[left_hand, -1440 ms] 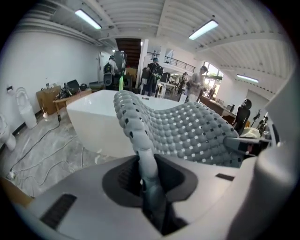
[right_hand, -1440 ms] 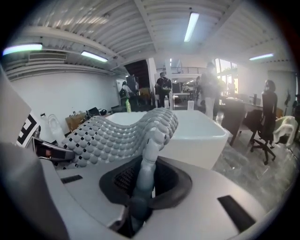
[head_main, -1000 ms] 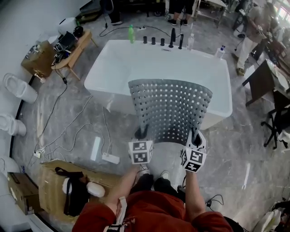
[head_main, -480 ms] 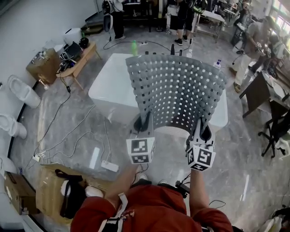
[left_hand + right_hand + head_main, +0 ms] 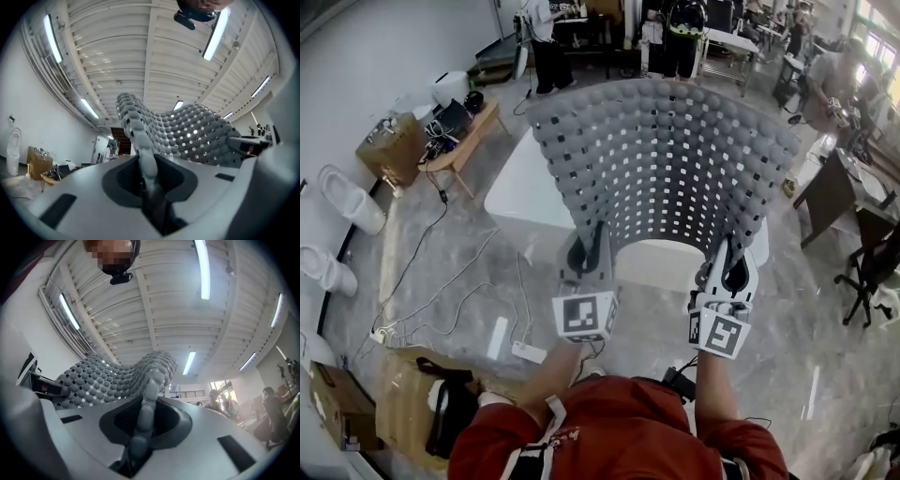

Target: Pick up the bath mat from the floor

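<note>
A grey bath mat (image 5: 661,164) with rows of square holes and round bumps hangs in the air in front of me, held up by both grippers and arched between them. My left gripper (image 5: 591,253) is shut on the mat's near left edge; in the left gripper view the mat (image 5: 180,136) rises from between the jaws. My right gripper (image 5: 727,272) is shut on the near right edge, and the mat (image 5: 117,376) runs out of its jaws too. The mat is off the floor and hides most of the bathtub behind it.
A white bathtub (image 5: 520,187) stands behind the mat on the marble floor. A wooden bench (image 5: 455,127) with gear, toilets (image 5: 347,197) at left, cables and a power strip (image 5: 528,352), a cardboard box (image 5: 412,394) near my feet. People stand at the back, dark chairs at right.
Both grippers have lifted the mat higher. It now stands up well above the bathtub and covers more of the view than before.
</note>
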A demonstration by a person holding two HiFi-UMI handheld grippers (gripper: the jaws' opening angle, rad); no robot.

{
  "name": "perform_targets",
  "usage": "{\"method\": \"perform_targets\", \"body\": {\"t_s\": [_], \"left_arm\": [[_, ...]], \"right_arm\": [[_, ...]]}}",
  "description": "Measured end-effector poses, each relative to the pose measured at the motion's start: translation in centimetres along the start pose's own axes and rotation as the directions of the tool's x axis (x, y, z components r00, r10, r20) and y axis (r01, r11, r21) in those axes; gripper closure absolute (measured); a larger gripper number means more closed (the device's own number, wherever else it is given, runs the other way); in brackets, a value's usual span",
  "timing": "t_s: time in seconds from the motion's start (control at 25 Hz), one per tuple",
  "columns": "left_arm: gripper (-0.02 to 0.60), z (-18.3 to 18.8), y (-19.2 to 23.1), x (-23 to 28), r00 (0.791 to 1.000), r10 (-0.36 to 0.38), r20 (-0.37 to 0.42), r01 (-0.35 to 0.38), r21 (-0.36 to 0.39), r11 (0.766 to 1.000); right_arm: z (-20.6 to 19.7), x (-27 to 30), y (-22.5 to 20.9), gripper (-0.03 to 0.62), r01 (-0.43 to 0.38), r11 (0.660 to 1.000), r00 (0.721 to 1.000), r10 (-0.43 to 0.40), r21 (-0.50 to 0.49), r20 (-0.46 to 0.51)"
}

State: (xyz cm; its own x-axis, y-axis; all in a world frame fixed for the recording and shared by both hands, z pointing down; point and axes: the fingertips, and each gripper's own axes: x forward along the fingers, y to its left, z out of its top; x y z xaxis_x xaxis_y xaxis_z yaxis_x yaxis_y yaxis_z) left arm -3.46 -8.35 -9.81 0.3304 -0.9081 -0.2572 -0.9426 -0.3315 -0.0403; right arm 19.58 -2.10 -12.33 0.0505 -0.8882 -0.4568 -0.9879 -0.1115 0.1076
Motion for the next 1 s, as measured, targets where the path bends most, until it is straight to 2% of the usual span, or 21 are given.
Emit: {"method": "perform_targets", "body": {"t_s": [0.12, 0.2, 0.56, 1.0], "left_arm": [[0.505, 0.7, 0.7, -0.9, 0.997, 0.015, 0.079, -0.017, 0.022, 1.0], [0.505, 0.8, 0.9, -1.2, 0.994, 0.033, 0.1, -0.037, 0.035, 0.999], [0.505, 0.3, 0.9, -1.1, 0.996, 0.061, 0.067, -0.062, 0.008, 0.998], [0.505, 0.2, 1.1, -1.3, 0.995, 0.056, 0.08, -0.058, 0.019, 0.998]], "right_arm": [[0.7, -0.9, 0.4, 0.539, 0.035, 0.998, 0.998, -0.033, -0.044, 0.044], [1.0, -1.0, 0.5, 0.539, 0.042, 0.998, 0.998, -0.039, -0.055, 0.05], [1.1, -0.8, 0.4, 0.539, 0.02, 0.997, 0.999, -0.017, -0.076, 0.035], [0.4, -0.9, 0.6, 0.539, 0.03, 0.997, 0.999, -0.029, -0.077, 0.025]]}}
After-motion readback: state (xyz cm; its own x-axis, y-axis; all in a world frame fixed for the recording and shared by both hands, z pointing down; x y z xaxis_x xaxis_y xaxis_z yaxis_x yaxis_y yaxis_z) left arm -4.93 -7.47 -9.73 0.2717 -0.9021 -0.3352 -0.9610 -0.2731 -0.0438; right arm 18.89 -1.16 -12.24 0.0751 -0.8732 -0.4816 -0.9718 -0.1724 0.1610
